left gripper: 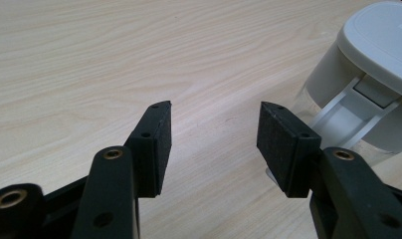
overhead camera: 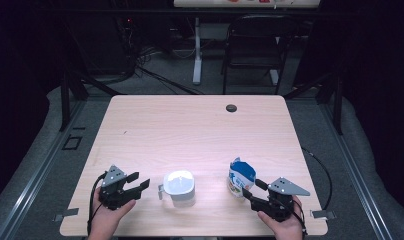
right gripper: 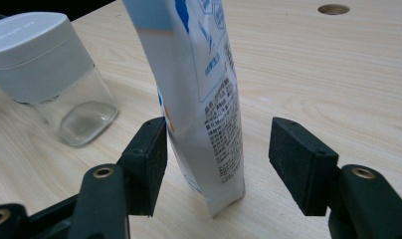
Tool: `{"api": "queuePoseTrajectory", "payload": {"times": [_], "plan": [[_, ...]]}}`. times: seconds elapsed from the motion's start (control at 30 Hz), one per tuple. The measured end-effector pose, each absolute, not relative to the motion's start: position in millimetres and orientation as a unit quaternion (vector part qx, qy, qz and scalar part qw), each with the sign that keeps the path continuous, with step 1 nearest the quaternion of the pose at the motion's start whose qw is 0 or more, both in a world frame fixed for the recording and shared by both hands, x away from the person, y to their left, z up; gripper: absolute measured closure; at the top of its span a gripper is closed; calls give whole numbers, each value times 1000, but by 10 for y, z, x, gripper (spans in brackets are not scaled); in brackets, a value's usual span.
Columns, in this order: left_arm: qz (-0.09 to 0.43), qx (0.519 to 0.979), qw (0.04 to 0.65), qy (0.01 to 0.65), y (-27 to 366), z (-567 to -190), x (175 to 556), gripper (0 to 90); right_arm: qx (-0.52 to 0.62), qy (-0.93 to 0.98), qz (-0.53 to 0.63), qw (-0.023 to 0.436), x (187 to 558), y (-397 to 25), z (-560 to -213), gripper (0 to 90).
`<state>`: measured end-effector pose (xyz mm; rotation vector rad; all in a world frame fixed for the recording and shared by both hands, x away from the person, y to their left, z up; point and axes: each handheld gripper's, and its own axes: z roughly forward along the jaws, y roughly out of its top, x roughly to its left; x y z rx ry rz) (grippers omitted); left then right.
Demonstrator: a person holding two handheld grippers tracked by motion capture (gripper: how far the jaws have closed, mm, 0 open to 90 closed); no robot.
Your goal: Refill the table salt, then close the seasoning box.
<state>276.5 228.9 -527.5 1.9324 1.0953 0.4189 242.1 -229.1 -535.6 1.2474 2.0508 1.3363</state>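
Pouch [right gripper: 201, 99] stands upright between our right gripper's [right gripper: 216, 149] wide-open jaws, ungripped. Left of it sits a lidded clear container [overhead camera: 179, 187], just beside our left gripper [left gripper: 214, 139], also open and empty.

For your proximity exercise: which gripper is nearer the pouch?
Right. The right gripper has its open jaws on either side of the pouch; the left gripper is beyond the jar.

Premises appear to be a lab or test bay: bare wooden table [overhead camera: 190, 125], cables [overhead camera: 155, 75] across grey floor, folding chair [overhead camera: 252, 45], dark surroundings.
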Motion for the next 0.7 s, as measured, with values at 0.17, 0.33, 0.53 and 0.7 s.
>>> {"api": "queuePoseTrajectory", "payload": {"times": [0.17, 0.33, 0.53, 0.7], "plan": [[169, 780, 424, 429, 2255, -5286, 2768, 486, 444, 737, 475, 187, 2445, -2287, -5412, 405], [169, 782, 422, 426, 2250, -5269, 2765, 484, 445, 737, 474, 187, 2443, -2283, -5427, 406], [165, 777, 428, 431, 2259, -5267, 2767, 480, 445, 741, 471, 177, 2470, -2274, -5456, 411], [165, 774, 439, 426, 2252, -5225, 2754, 470, 443, 748, 462, 176, 2481, -2251, -5484, 413]]}}
